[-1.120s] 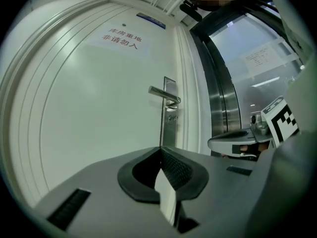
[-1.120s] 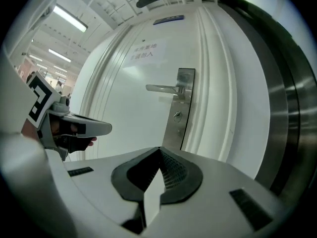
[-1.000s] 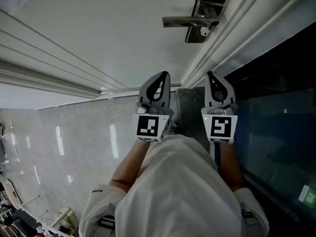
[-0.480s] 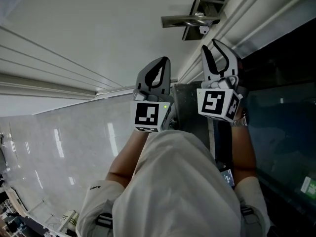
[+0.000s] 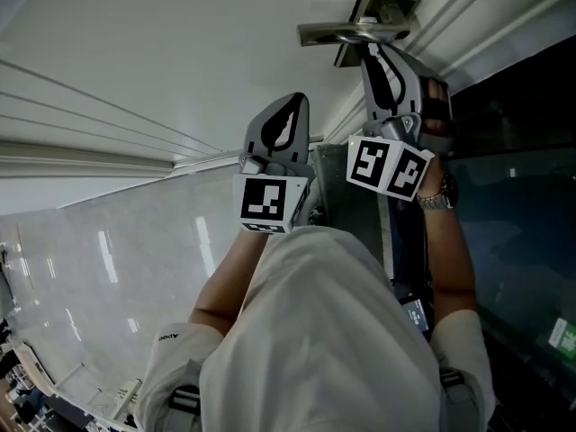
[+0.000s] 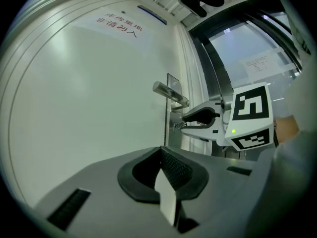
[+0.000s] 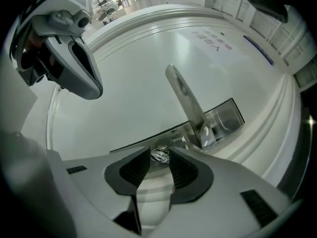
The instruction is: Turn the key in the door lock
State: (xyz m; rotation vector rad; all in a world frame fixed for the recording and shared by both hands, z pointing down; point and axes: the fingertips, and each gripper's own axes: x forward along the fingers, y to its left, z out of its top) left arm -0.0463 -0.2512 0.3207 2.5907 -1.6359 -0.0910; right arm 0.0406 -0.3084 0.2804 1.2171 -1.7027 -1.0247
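A metal key [image 7: 160, 155] sticks out of the lock on the steel plate [image 7: 225, 118], just below the lever handle [image 7: 185, 100] of the pale door. My right gripper [image 7: 159, 155] is at the lock with the key between its tips; its jaws are opening and the pads stand apart from the key. In the head view the right gripper [image 5: 378, 57] reaches up under the handle [image 5: 346, 32], rolled to one side. My left gripper [image 5: 286, 115] hangs back from the door, shut and empty. The left gripper view shows the right gripper [image 6: 184, 122] at the key [image 6: 176, 126].
A dark glass panel [image 5: 513, 196] runs along the right of the door frame. A polished floor [image 5: 108, 259] lies at the lower left. A sign with red characters [image 6: 119, 24] is on the door. The person's white clothing [image 5: 315, 331] fills the bottom of the head view.
The right gripper has moved up to the lock under the handle and rolled onto its side. The left gripper has risen slightly toward the door.
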